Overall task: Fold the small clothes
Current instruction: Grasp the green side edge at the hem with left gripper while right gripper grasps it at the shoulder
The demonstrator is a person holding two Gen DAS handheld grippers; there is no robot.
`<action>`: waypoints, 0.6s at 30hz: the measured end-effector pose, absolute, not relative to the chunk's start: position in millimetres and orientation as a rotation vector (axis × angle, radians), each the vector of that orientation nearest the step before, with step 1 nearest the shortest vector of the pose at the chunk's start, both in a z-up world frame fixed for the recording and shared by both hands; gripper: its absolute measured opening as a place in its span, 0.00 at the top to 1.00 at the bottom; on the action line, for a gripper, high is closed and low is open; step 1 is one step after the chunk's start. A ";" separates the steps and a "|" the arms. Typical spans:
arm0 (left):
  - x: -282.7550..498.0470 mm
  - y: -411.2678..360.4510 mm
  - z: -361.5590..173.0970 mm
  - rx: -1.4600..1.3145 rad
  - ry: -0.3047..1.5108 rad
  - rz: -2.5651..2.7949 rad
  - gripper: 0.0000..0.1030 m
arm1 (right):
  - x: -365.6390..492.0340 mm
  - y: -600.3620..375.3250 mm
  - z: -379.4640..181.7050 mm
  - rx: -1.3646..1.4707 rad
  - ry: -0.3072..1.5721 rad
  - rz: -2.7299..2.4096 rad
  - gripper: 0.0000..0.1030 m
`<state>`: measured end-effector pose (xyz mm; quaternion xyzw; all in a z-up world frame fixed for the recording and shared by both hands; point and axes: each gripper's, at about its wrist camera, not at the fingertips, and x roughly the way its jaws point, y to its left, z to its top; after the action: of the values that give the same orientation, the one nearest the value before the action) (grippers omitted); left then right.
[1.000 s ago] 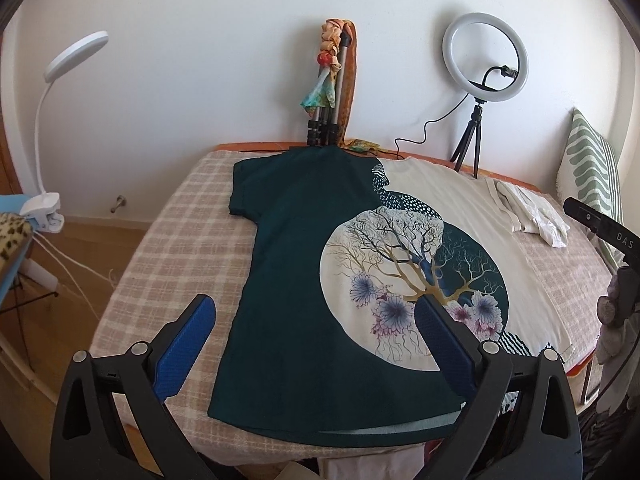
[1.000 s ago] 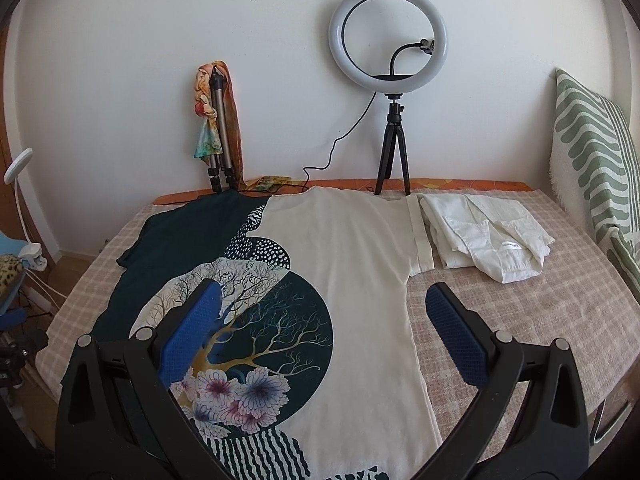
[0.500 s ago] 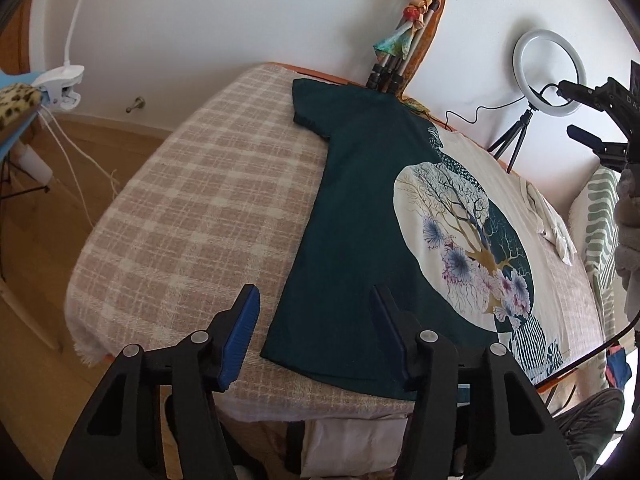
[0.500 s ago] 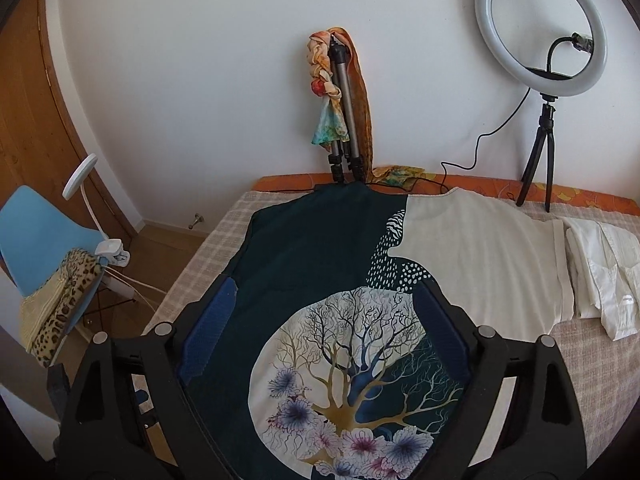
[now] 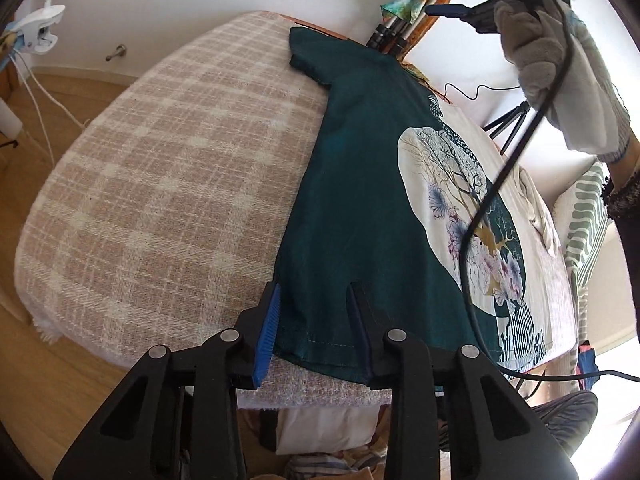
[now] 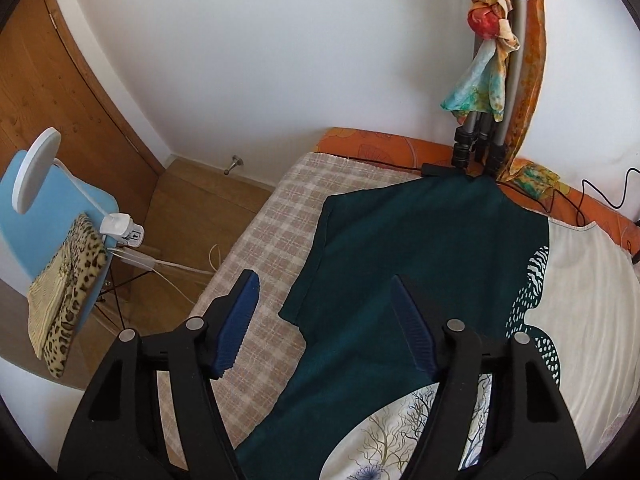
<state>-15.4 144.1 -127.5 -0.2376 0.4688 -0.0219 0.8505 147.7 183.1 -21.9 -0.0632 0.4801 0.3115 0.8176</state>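
Observation:
A dark green and cream T-shirt (image 5: 360,184) with a tree-and-flower print lies flat on the checked blanket (image 5: 168,168). My left gripper (image 5: 314,300) is open, its jaws on either side of the shirt's bottom left hem corner at the bed's near edge. My right gripper (image 6: 324,292) is open above the shirt's left sleeve (image 6: 316,280), which lies between its jaws. The right gripper also shows at the top of the left wrist view (image 5: 460,10), held by a gloved hand (image 5: 560,72).
A folded white garment (image 5: 536,208) lies to the right of the shirt. A tripod with scarves (image 6: 492,80) stands at the head of the bed. A blue chair (image 6: 52,216) with a leopard-print cloth and a clip lamp stands left of the bed. A black cable (image 5: 480,208) hangs over the shirt.
My left gripper moved down to the shirt's bottom left corner and its jaws narrowed. My right gripper swung left and forward, from over the shirt's middle to above the left sleeve.

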 end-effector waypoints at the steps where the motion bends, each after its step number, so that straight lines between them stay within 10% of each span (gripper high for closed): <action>1: -15.1 143.6 -127.1 -0.498 0.985 -0.053 0.73 | 157.2 192.6 -31.2 -0.131 1.049 0.660 0.32; 18: 1.0 140.7 -137.8 -0.664 0.979 -0.203 0.96 | 259.1 307.7 -159.1 -0.178 1.189 0.538 0.44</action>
<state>1.0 140.7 -137.8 -0.3124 0.4605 -0.0956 0.8254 259.1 307.7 -159.1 -0.0828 0.5524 0.2498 0.7910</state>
